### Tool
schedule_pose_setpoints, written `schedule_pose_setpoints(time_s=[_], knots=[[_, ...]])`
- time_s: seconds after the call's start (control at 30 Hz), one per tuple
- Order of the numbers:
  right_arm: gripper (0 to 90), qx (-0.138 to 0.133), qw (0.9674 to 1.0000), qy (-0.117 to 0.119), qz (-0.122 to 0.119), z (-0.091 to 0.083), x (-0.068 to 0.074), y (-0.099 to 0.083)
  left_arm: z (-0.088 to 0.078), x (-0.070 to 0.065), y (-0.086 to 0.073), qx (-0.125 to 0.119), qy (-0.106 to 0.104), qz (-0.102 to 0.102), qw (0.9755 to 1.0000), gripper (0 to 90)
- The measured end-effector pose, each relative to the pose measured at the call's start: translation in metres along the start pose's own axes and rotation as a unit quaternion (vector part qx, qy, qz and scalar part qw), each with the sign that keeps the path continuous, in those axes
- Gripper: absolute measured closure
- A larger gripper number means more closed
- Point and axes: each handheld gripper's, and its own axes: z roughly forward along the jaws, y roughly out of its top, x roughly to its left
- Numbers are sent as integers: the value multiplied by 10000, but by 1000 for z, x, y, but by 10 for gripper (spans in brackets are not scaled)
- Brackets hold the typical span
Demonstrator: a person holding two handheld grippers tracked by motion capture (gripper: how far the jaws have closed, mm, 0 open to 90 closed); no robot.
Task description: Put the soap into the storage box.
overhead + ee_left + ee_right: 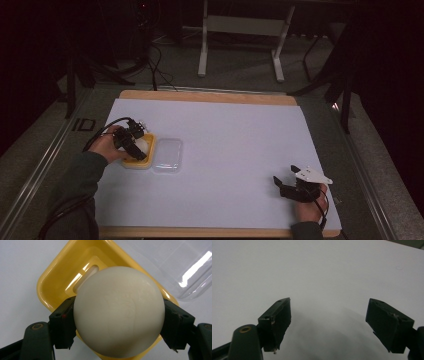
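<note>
On my high view the left gripper [134, 142] sat over a yellow tray [148, 159] at the left side of the white sheet [235, 150] that covered the wooden table [200, 96]. My left hand [107, 145] wrapped the gripper body, its black cable looping off to the left.

Through the left gripper view I saw both jaws pressed against the sides of a cream-white ball [119, 312], one on each flank, so the gripper [119, 326] was closed on it at about the ball's full width. The ball hung directly above the yellow tray [53, 280]; I could not tell whether it touched the tray. Being round, the ball had no long axis that I could make out. The tray was oblong with rounded corners, and in that view its long axis ran from lower right to upper left. A slot-like recess showed in its floor beyond the ball.

Just beside the tray, on its right, lay a clear plastic lid [168, 155]; in the left gripper view it [190, 267] filled the upper right corner.

The right gripper [288, 181] rested near the right front corner of the sheet, well apart from the tray, with my right hand [311, 204] behind it. Its own view showed the jaws spread wide with nothing but bare sheet [317, 270] between them.
</note>
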Motion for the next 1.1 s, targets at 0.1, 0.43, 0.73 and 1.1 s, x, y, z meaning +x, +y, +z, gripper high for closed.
schedule_pose_setpoints(time_s=[0.1,0.43,0.73,1.1], knots=[[203,0,10000,-1,1,0,0,0,2,0,0,27,-1,28,10000,254],[202,1,10000,-1,1,0,0,0,7,2,-1,99,20,20,9999,254],[203,0,10000,0,2,0,0,0,16,3,1,176,3,44,9998,253],[202,-1,10000,0,-15,0,0,0,21,5,2,239,-142,55,9996,249]])
